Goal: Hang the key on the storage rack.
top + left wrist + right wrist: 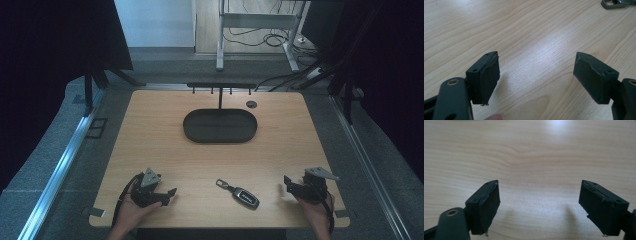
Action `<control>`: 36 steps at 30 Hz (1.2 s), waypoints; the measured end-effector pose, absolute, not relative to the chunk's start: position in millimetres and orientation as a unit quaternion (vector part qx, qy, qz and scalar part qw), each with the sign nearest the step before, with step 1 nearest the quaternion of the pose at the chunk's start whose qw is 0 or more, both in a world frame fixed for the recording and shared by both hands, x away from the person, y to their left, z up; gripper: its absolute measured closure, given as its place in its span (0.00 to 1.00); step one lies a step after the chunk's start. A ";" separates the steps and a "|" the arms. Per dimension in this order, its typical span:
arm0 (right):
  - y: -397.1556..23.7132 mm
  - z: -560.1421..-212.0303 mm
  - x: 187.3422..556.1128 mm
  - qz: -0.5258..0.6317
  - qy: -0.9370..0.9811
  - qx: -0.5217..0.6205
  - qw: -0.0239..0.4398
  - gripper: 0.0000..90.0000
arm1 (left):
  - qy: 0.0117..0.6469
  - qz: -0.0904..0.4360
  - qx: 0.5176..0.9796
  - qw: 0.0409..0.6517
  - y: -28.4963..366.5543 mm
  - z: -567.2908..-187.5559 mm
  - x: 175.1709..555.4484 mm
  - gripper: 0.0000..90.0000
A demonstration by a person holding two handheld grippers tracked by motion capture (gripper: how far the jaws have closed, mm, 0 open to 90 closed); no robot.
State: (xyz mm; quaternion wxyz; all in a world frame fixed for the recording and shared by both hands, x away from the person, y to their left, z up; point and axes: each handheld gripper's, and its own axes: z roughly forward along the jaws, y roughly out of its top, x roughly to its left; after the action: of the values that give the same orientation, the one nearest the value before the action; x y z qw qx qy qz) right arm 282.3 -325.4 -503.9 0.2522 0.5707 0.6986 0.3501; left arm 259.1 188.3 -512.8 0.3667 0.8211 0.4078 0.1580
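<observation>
A car key (243, 195) with a metal ring at its far-left end lies flat on the wooden bench (150, 135), near the front edge and roughly midway between the two claws, touching neither. It lies at a slant, ring end farther from the person and dark body nearer. The left claw (170, 194) rests low at the front left of the bench, held in the person's left hand (131, 210), its tips pointing toward the key but well short of it. In the left gripper view its jaws stand wide apart over bare wood with nothing between them, and the key's ring (614, 3) shows at the top right corner. The right claw (283, 184) sits at the front right, held in the right hand (316, 212), tips aimed left toward the key; in the right gripper view its jaws are spread wide with bare wood between them. Farther back, at the middle of the bench, lies a dark oval tray (220, 126), with a black rack of small hooks (220, 86) standing just behind it.
</observation>
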 end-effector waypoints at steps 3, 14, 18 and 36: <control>-326.5 -501.2 280.1 0.366 0.698 0.563 0.250 0.23 | 0.411 0.157 0.820 0.366 191.3 -513.8 261.2 0.24; -325.7 -491.6 273.2 0.386 0.717 0.528 0.242 0.32 | 0.421 0.155 0.808 0.381 194.4 -509.4 259.8 0.23; -323.3 -485.1 272.3 0.381 0.739 0.505 0.231 0.36 | 0.422 0.151 0.812 0.374 192.5 -512.5 259.9 0.23; -291.3 -453.0 288.9 0.411 0.775 0.441 0.191 0.44 | 0.430 0.150 0.806 0.378 197.6 -509.4 258.4 0.24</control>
State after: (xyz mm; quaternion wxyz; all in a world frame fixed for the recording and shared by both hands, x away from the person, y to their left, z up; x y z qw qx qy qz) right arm 288.9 -291.3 -453.0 0.1905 0.4413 0.7746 0.4111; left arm 258.4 197.6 -509.4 0.3781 0.8062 0.4296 0.1502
